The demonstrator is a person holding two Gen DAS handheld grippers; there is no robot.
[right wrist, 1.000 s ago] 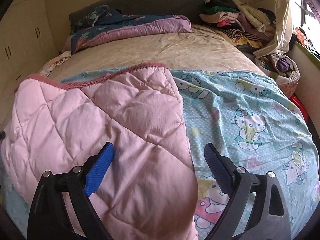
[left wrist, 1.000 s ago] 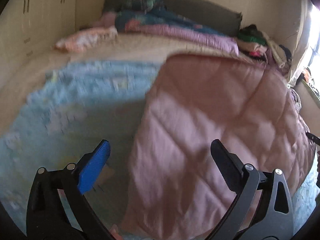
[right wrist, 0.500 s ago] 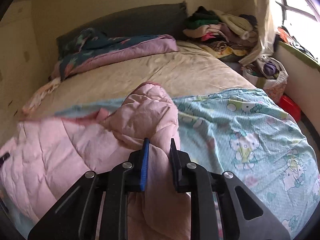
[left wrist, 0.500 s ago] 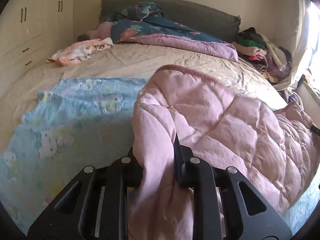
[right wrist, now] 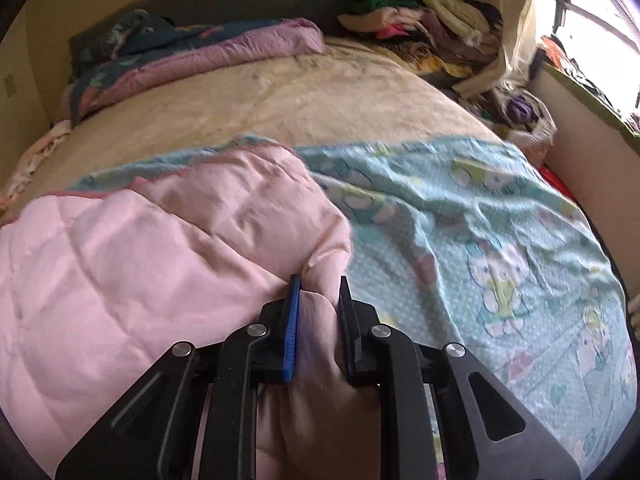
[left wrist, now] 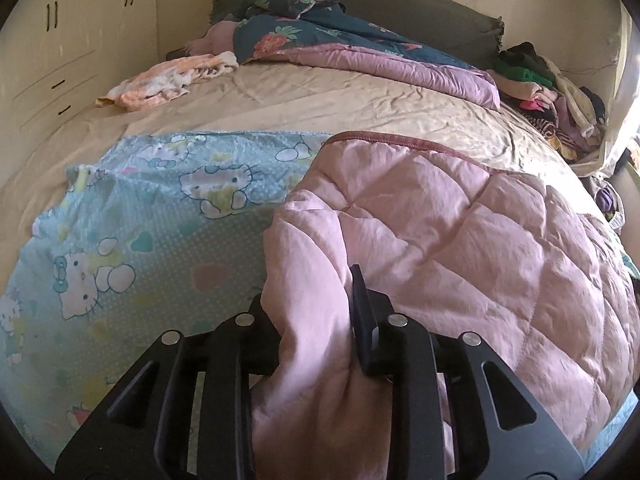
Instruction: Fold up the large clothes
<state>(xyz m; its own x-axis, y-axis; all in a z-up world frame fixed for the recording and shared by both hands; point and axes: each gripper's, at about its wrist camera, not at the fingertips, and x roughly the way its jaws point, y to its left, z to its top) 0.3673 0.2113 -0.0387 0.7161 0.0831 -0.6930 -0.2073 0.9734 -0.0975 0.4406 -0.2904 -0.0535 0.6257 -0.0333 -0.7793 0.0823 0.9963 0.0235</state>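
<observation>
Both claws have hold of the pink quilted blanket (left wrist: 460,240), which lies bunched over a blue cartoon-print sheet (left wrist: 132,240) across the lower half of each frame, with the beige bed cover (left wrist: 320,100) bare beyond it. In the left wrist view the left gripper (left wrist: 316,312), at the lower middle of the frame, has a thick fold of pink fabric pinched between its jaws; they are easing open a little, though the cloth sits between them and seems gripped. In the right wrist view the right gripper (right wrist: 318,312), also lower middle, is clamped nearly as tight as it goes on another fold at the blanket's right edge, the blue pad pressed against the fabric. The step in hand looks like the start of a fold: two points along the near edge are taken up and ready to be carried. Which corners these are is hard to say, since the fabric hides its own outline near the jaws. The next move probably calls for lifting both holds together and drawing them toward the red-trimmed far edge (left wrist: 400,144) at frame centre, keeping the span taut so that the layers land square.
</observation>
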